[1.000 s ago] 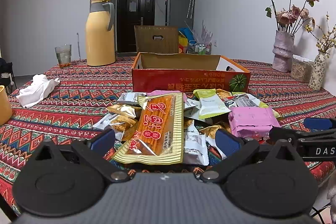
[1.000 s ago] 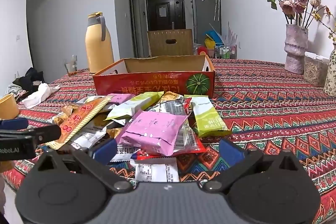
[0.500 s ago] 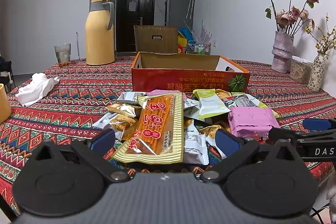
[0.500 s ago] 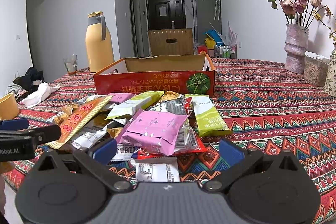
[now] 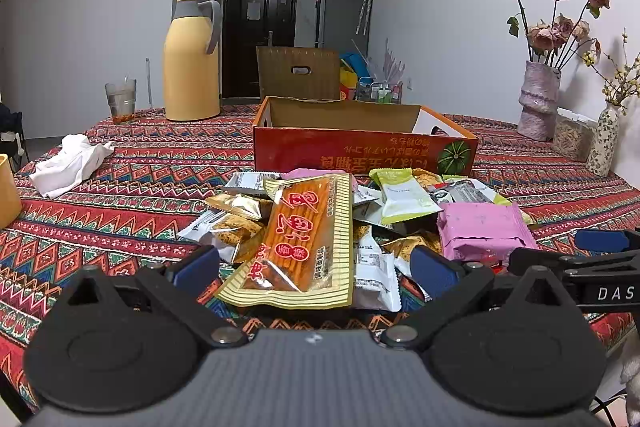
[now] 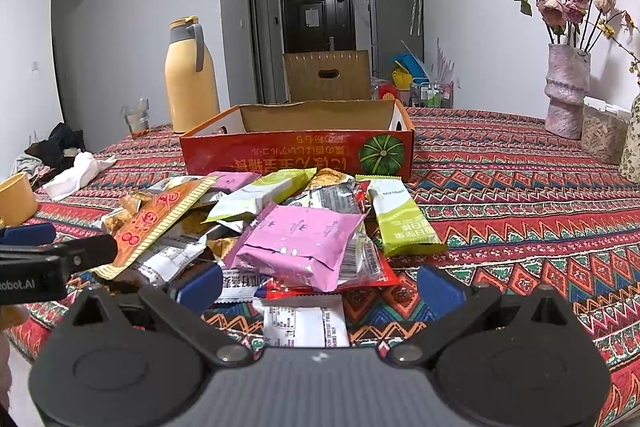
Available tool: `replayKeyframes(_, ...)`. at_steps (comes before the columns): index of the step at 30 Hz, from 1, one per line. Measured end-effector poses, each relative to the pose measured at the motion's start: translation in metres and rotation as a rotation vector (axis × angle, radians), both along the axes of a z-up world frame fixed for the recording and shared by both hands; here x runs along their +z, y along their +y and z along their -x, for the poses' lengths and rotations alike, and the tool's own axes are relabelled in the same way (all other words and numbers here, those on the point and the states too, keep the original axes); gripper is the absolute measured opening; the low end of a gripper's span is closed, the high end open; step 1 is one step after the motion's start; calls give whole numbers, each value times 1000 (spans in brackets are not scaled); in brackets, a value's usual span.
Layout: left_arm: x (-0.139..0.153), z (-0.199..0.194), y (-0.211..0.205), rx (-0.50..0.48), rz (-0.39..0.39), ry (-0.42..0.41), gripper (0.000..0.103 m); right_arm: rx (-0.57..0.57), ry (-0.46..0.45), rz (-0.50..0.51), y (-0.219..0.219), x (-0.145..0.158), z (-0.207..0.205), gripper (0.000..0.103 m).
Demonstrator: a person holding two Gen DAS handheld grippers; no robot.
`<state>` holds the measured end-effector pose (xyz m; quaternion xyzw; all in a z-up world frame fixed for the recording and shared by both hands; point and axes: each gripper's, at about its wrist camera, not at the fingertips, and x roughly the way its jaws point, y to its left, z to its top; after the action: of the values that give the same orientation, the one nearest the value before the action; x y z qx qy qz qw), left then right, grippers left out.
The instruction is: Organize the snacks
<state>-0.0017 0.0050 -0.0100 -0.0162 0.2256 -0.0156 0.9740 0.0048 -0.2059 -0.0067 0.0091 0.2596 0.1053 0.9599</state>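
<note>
A pile of snack packets lies on the patterned tablecloth before an open red cardboard box [image 5: 360, 155] [image 6: 296, 155]. A long orange-and-cream packet [image 5: 304, 239] [image 6: 160, 223] tops the left of the pile. A pink packet [image 5: 484, 231] [image 6: 300, 243] and green packets [image 5: 400, 195] [image 6: 400, 223] lie to the right. My left gripper [image 5: 316, 267] is open and empty, its fingers either side of the orange packet's near end. My right gripper [image 6: 320, 283] is open and empty just short of the pink packet. Each gripper shows at the other view's edge.
A yellow thermos [image 5: 192, 59] and a glass [image 5: 120, 99] stand at the back left. A white cloth [image 5: 68, 163] lies left. A yellow cup [image 6: 16, 195] sits at the left edge. Vases with flowers [image 6: 568, 95] and a container [image 6: 600, 139] stand at the right.
</note>
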Motion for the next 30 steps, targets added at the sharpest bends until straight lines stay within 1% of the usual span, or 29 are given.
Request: replayKeyframes(30, -4, 1, 3, 0, 4, 5, 103, 6, 23, 7, 4, -3, -1, 103)
